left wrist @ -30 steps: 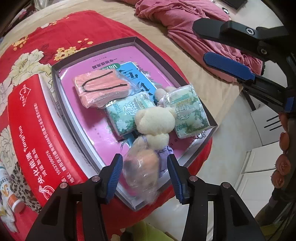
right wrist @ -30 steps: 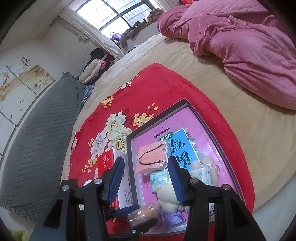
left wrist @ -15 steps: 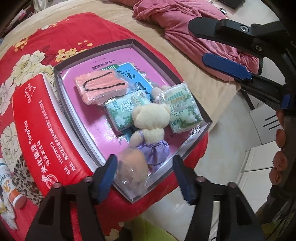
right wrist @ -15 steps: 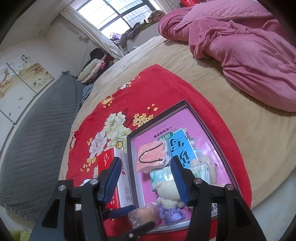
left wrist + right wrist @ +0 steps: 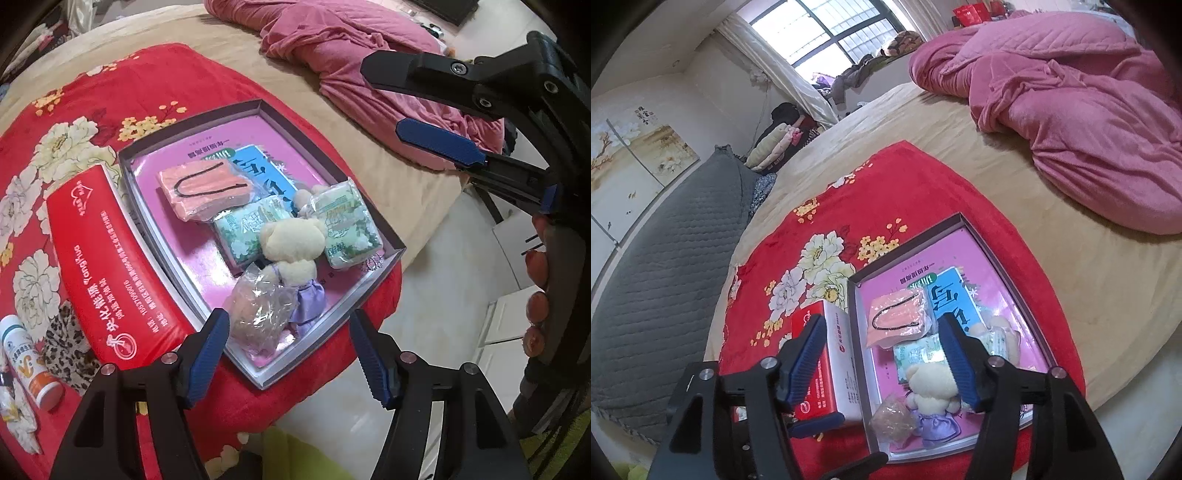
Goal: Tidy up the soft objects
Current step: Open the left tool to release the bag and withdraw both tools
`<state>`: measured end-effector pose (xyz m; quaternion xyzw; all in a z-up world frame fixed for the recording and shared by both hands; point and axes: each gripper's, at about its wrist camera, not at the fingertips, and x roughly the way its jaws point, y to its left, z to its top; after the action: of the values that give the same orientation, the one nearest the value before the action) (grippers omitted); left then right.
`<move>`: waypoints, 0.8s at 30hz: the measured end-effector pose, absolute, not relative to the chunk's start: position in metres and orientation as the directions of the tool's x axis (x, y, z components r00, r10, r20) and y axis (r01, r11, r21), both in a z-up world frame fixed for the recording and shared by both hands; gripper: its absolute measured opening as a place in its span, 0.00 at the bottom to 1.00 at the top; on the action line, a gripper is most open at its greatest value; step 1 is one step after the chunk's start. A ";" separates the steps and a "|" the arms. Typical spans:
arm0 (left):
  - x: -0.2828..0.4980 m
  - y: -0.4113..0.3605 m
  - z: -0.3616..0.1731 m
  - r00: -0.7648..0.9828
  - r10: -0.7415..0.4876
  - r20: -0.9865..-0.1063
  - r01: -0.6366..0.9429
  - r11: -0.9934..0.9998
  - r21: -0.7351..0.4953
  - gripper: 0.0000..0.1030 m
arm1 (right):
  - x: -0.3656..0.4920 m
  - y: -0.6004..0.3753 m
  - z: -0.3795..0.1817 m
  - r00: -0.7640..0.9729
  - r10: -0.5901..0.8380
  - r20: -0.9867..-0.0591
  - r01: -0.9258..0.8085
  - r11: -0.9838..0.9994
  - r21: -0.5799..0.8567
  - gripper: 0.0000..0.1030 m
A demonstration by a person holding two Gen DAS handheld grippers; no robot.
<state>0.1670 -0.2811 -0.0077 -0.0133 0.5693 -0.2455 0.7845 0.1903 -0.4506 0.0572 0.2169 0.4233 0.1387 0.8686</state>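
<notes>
Both left tongs (image 5: 290,347) spread wider, bagged item (image 5: 260,314) released

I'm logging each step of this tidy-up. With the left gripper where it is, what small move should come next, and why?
Probably lift the left gripper up and away from the box. Its jaws stand open and hold nothing, and the crinkled plastic bag already lies inside the box beside the plush bear, apart from both fingers.

- You've got a tan bed (image 5: 1089,295), with a red floral blanket (image 5: 92,96) spread over it.
- A pink quilt (image 5: 1071,110) is heaped at your far side.
- A grey quilted pad (image 5: 657,266) lies alongside.
</notes>
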 end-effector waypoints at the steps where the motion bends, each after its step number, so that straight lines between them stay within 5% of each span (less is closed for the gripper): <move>1: 0.166 -0.280 -0.006 0.236 -0.400 -0.885 0.368 0.880 -0.299 0.68 | 0.189 -0.449 0.059 0.606 0.422 -0.675 -0.058 0.869 0.491 0.63; 24: 0.142 -0.230 0.032 0.356 -0.383 -0.852 0.299 0.911 -0.284 0.77 | 0.164 -0.433 0.086 0.663 0.331 -0.671 -0.021 0.905 0.425 0.71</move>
<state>0.1422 -0.2300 0.0316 -0.0396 0.5281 -0.2074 0.8225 0.1638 -0.4334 0.0856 0.1946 0.3983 0.0988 0.8909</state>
